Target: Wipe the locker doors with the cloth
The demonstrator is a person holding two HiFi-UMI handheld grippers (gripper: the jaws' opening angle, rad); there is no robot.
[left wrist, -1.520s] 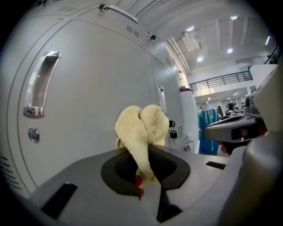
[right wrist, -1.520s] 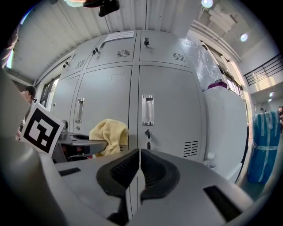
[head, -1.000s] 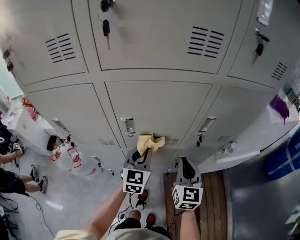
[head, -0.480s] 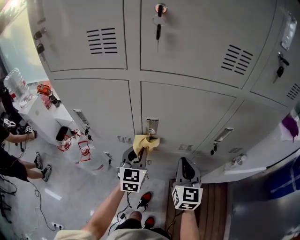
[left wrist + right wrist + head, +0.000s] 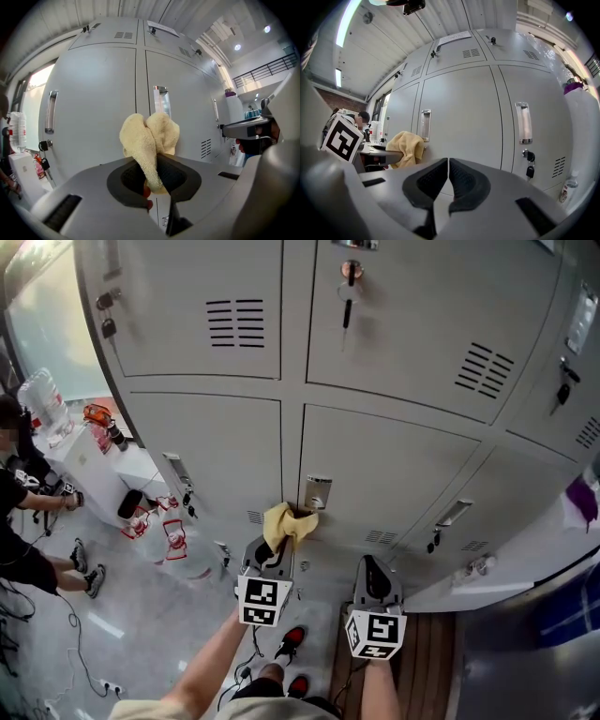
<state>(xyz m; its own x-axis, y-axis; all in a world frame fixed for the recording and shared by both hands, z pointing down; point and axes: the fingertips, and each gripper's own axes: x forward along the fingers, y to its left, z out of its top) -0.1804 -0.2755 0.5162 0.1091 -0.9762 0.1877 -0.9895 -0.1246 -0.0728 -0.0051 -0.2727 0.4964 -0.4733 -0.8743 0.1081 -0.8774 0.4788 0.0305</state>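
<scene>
My left gripper (image 5: 274, 557) is shut on a yellow cloth (image 5: 286, 521) that bunches out past its jaws. In the left gripper view the cloth (image 5: 151, 138) hangs in front of two grey locker doors (image 5: 93, 98), just below a metal handle (image 5: 161, 101). In the head view the cloth sits beside the recessed handle (image 5: 318, 492) of the middle lower locker door (image 5: 394, 470). My right gripper (image 5: 372, 579) is held lower and to the right, shut with nothing between its jaws (image 5: 447, 176), facing the lockers. It sees the cloth (image 5: 406, 146) to its left.
Keys hang from locks on the upper doors (image 5: 349, 282). At the left stand a white table (image 5: 89, 465) with bottles and a seated person (image 5: 19, 512). Water jugs (image 5: 173, 545) stand on the floor by the lockers. A white counter (image 5: 525, 549) runs at right.
The view has shifted so the lockers sit further right and lower. The cloth in my left gripper stays by the middle door's handle, slightly lower; the right gripper has barely moved.
</scene>
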